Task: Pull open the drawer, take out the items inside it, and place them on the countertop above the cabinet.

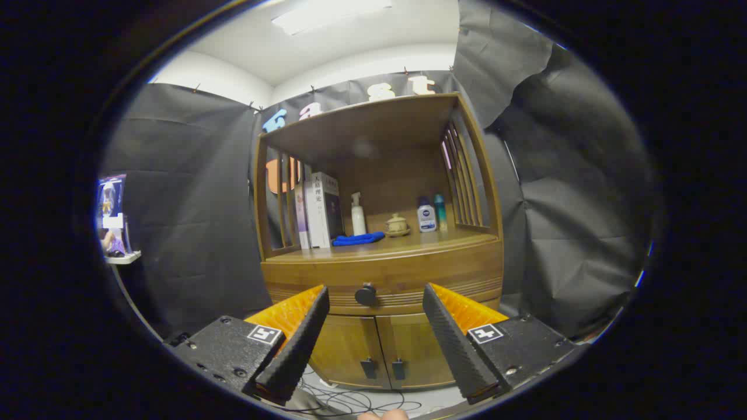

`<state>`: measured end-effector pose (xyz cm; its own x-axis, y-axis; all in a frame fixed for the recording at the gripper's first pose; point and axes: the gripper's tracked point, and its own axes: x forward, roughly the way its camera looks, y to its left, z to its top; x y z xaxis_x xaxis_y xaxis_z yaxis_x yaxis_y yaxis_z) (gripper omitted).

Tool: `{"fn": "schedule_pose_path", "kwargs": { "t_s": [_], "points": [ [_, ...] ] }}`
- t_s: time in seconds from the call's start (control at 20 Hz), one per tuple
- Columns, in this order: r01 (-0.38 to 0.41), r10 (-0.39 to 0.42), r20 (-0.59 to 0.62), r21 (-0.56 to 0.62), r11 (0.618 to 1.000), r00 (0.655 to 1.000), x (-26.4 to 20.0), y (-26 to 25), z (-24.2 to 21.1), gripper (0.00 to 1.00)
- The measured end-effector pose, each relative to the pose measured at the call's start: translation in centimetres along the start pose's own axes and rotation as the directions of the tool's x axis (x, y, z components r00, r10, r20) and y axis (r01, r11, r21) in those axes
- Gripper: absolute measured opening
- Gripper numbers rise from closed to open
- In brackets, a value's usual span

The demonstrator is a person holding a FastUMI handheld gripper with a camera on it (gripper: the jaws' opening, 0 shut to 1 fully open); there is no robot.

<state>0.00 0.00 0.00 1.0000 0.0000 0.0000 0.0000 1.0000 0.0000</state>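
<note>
The tongs (376,294) were spread wide and held nothing, their 2 fingers standing apart to either side of the dark round knob (366,294) on the drawer (397,279). The knob sat between the fingertips but beyond them, nearer the left finger than the right, and nothing touched it. The drawer front lay flush with the wooden cabinet (379,245), so it looked fully closed and its contents were hidden.

This appeared to be the very 1st step of the task: the approach to the drawer pull, with nothing yet opened, lifted or set down.

Above the drawer ran the bench (443,240), the flat top where the items were meant to go. It already carried a row of books (318,209) at the left, a folded blue cloth (358,238) just in front of them, a white pump bottle (358,214), a small lidded pot (397,224), and 2 more bottles (432,213) toward the right. Bare wood showed along the front edge. Below the drawer were 2 cupboard doors (382,350), each with a small dark handle, and loose cables (356,402) lay on the floor.

The next move likely called for easing forward and a touch to the left until the knob sat squarely between the fingers, then closing on it firmly and drawing straight back. A round knob could slip from a shallow or off-centre pinch.
</note>
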Motion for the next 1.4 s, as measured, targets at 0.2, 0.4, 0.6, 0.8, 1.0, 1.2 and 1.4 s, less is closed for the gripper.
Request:
{"fn": "schedule_pose_path", "kwargs": {
  "t_s": [0.2,0.4,0.6,0.8,1.0,1.2,1.4],
  "points": [
    [0.012,-0.012,-0.033,-0.003,1.000,0.999,0.4,-0.4,-0.6,1.00],
    [0.022,-0.022,-0.038,-0.014,1.000,0.999,0.2,-0.7,-1.0,1.00],
    [0.029,-0.030,-0.052,-0.024,0.999,0.998,0.2,-0.9,-1.3,1.00],
    [0.031,-0.032,-0.056,-0.024,0.999,0.998,0.2,-1.0,-1.5,1.00],
    [0.029,-0.031,-0.053,-0.038,0.999,0.998,0.2,-0.9,-1.5,1.00],
    [0.031,-0.035,-0.071,-0.049,0.998,0.997,0.2,-0.9,-2.0,1.00],
    [0.019,-0.025,-0.084,-0.073,0.997,0.996,0.3,-0.4,-2.7,1.00]
  ]
}}
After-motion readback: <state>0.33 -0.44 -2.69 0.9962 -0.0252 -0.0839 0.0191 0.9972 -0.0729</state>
